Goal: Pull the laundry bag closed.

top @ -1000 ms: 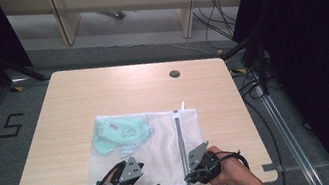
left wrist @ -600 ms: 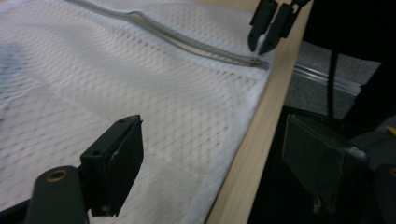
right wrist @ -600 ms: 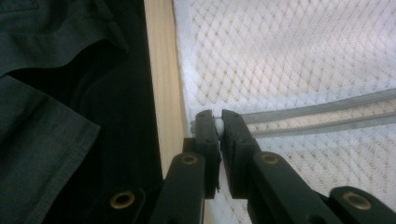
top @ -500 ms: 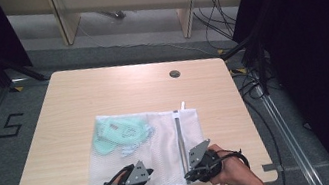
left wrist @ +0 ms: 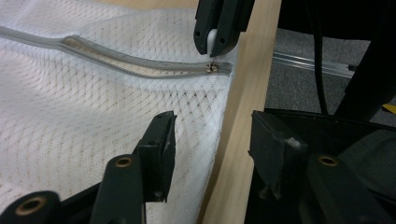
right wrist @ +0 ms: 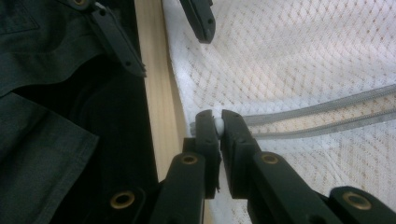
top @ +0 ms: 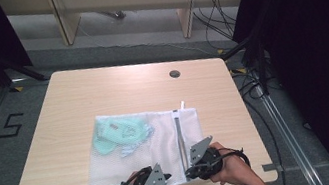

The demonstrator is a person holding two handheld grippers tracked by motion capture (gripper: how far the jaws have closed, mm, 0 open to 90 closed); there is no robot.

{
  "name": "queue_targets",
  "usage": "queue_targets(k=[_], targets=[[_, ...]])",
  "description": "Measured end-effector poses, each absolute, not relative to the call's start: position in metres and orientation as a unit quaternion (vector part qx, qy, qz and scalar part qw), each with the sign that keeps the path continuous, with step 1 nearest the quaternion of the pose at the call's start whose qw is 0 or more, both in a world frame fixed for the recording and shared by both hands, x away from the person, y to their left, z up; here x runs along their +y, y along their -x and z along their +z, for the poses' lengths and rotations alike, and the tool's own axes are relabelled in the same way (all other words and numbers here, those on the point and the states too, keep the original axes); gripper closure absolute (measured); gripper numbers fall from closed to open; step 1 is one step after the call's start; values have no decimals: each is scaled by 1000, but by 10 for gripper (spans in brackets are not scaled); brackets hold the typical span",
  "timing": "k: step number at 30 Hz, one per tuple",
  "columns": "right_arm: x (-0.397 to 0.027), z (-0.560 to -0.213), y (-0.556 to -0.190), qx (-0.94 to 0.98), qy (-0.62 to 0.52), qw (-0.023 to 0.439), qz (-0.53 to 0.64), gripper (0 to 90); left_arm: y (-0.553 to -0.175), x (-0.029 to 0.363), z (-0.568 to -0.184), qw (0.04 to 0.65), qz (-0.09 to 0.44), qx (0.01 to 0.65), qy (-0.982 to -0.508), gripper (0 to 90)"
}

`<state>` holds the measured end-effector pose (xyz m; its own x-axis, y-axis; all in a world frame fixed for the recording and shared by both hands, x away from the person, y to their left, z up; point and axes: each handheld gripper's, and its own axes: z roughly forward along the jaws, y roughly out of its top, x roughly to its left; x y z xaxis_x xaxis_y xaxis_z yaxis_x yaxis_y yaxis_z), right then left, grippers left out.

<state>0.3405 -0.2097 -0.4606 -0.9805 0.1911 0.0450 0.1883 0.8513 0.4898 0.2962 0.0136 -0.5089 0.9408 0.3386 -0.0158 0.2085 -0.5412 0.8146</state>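
A white mesh bag (top: 159, 146) lies flat on the table with a mint green item (top: 121, 132) inside it. A grey zipper (top: 179, 133) runs toward the near edge. My right gripper (right wrist: 218, 123) is shut on the white zipper pull (left wrist: 213, 38) at the zipper's near end, by the bag's corner. My left gripper (left wrist: 212, 130) is open; one jaw rests over the mesh (left wrist: 70, 121) and the other hangs past the table's front edge. In the high view the left gripper (top: 160, 184) sits just left of the right gripper (top: 192, 171).
The wooden table (top: 102, 95) has a round cable hole (top: 174, 74) at the back right. Its front edge (right wrist: 159, 102) runs right beside both grippers, with the person's dark clothing (right wrist: 56, 93) below it. Cables and desk legs stand on the floor beyond.
My left gripper has moved to the right along the front edge, closer to the right gripper and the bag's corner. The right gripper has stayed on the zipper end.
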Motion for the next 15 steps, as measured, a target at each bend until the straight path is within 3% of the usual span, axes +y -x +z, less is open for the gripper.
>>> queue_targets(k=[15], targets=[[-209,-458,-340,960,-102,3,261,862,-298,-9,-511,424,96,129,-891,599]])
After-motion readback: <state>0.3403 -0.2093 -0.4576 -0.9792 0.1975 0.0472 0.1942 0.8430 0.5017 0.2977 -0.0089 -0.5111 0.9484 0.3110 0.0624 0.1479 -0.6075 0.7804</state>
